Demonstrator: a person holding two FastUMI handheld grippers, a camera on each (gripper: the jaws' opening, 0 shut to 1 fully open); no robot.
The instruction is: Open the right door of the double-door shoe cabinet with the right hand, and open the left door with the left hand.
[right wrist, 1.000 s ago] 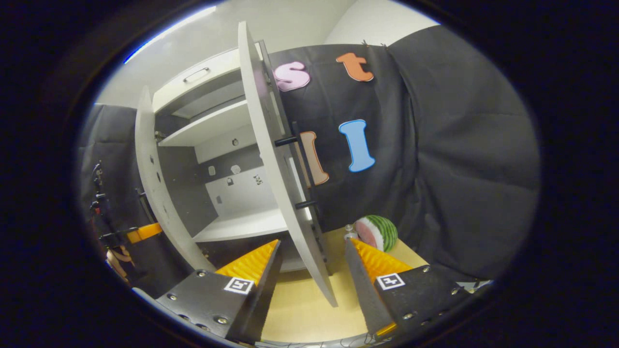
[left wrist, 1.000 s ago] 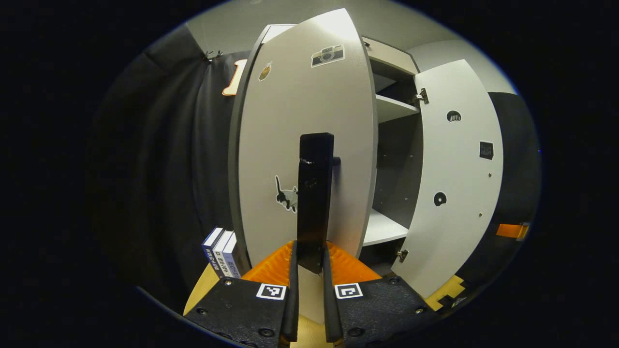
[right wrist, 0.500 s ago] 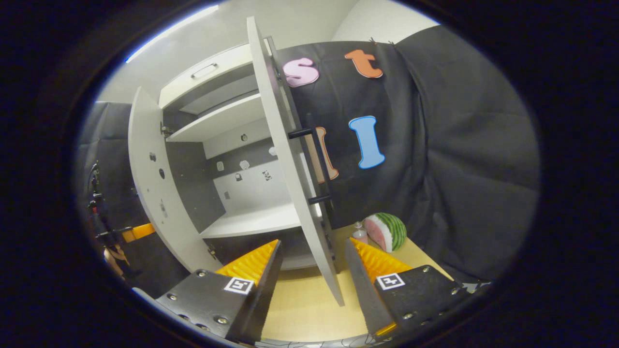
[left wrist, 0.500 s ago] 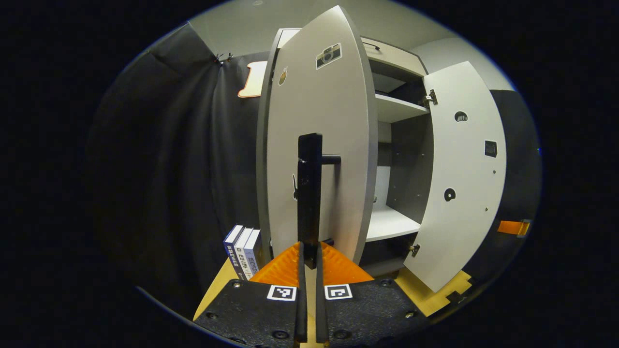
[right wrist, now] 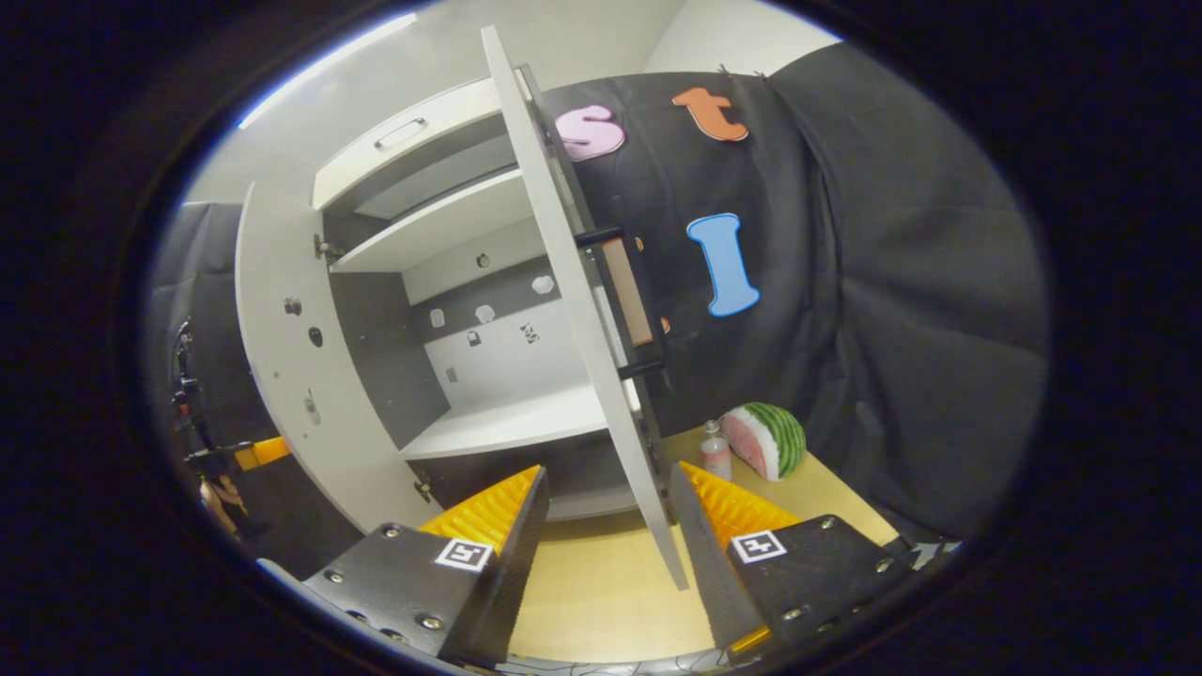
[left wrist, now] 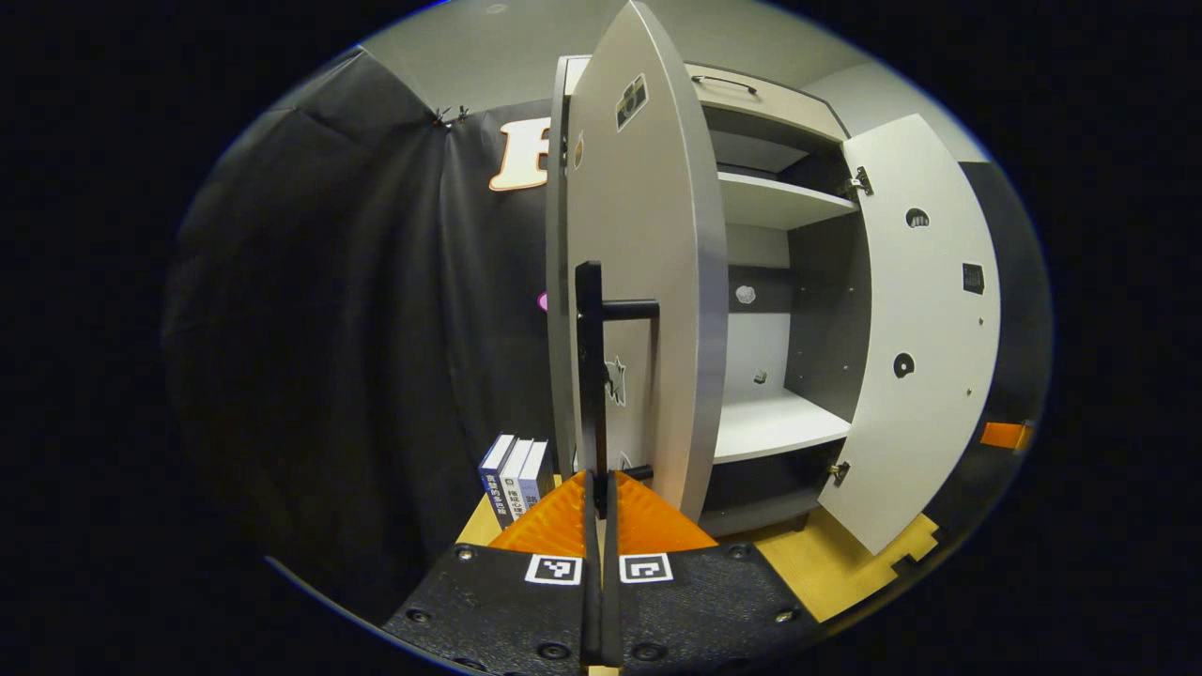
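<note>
Though doors ajar, shoe cabinet bare.

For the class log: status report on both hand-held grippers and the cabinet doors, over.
Left hand-held gripper shut on left door handle. Right hand-held gripper open, straddling right door edge. Both doors open. Nothing blocking.

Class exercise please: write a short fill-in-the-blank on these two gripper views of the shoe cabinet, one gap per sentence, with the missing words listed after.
1. The left claw is shut on the left door's slim black bar ____.
2. The right claw is ____, its fingers either side of the right white cabinet door.
3. Both white doors of the shoe cabinet stand ____.
4. A green-rinded watermelon half sits beside a small ____.

Missing words: handle; open; open; bottle
</note>
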